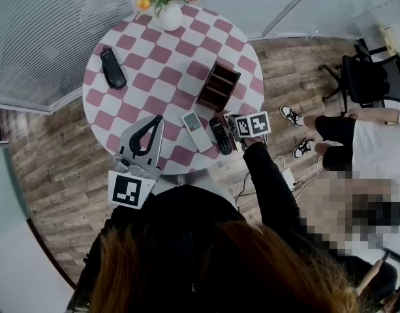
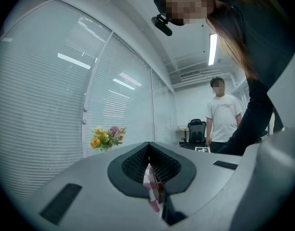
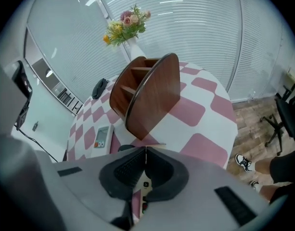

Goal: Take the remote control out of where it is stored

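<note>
Right tongs (image 3: pixel 146 149): jaws fully closed, tips meeting, nothing gripped. They point steeply down at the desk (image 1: pixel 154 51). A black remote control (image 1: pixel 220 135) shows through the gap behind the tips, lying beneath the tongs. Contact between the two cannot be determined.

Left tongs (image 2: pixel 148 144): jaws closed tip to tip, nothing held, pointing level over the near edge of the desk, well apart from the remotes.

Black remote control: lying flat on the checked desk top, outside the wooden holder (image 1: pixel 218 85) and on its near side. A white remote control (image 1: pixel 196 130) lies just beside it on the left, roughly parallel.

Wooden holder: upright near the right edge of the desk, with its compartments open at the top.

Further out: a black handset-like object (image 1: pixel 113 68) lies at the left of the desk. A white vase of flowers (image 1: pixel 170 16) stands at the far edge.

Surroundings: wood floor, a black office chair (image 1: pixel 366 77) to the right, and a second person (image 2: pixel 224 117) standing by it.
</note>
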`<action>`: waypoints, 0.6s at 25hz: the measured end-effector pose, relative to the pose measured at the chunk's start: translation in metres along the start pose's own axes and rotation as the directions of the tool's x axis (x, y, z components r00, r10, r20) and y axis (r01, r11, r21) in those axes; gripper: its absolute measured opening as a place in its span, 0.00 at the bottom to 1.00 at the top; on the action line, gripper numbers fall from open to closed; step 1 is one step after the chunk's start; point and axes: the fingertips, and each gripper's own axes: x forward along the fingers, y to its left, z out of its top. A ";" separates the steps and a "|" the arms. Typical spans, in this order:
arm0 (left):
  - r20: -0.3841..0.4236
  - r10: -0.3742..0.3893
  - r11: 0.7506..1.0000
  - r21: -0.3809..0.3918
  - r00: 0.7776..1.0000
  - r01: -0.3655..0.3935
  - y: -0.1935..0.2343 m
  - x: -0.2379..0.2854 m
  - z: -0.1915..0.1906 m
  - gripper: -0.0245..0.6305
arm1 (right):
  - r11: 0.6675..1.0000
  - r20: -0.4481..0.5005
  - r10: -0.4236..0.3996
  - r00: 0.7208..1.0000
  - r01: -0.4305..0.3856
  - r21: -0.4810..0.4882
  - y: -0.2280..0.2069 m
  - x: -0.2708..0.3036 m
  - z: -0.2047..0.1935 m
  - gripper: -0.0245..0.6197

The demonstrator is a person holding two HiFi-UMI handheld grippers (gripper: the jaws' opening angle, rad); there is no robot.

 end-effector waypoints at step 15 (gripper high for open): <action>-0.010 -0.015 1.000 0.004 1.000 0.015 -0.004 0.003 -0.001 0.05 | 0.983 0.493 0.053 0.868 0.041 -0.177 0.043 -0.044 0.063 0.06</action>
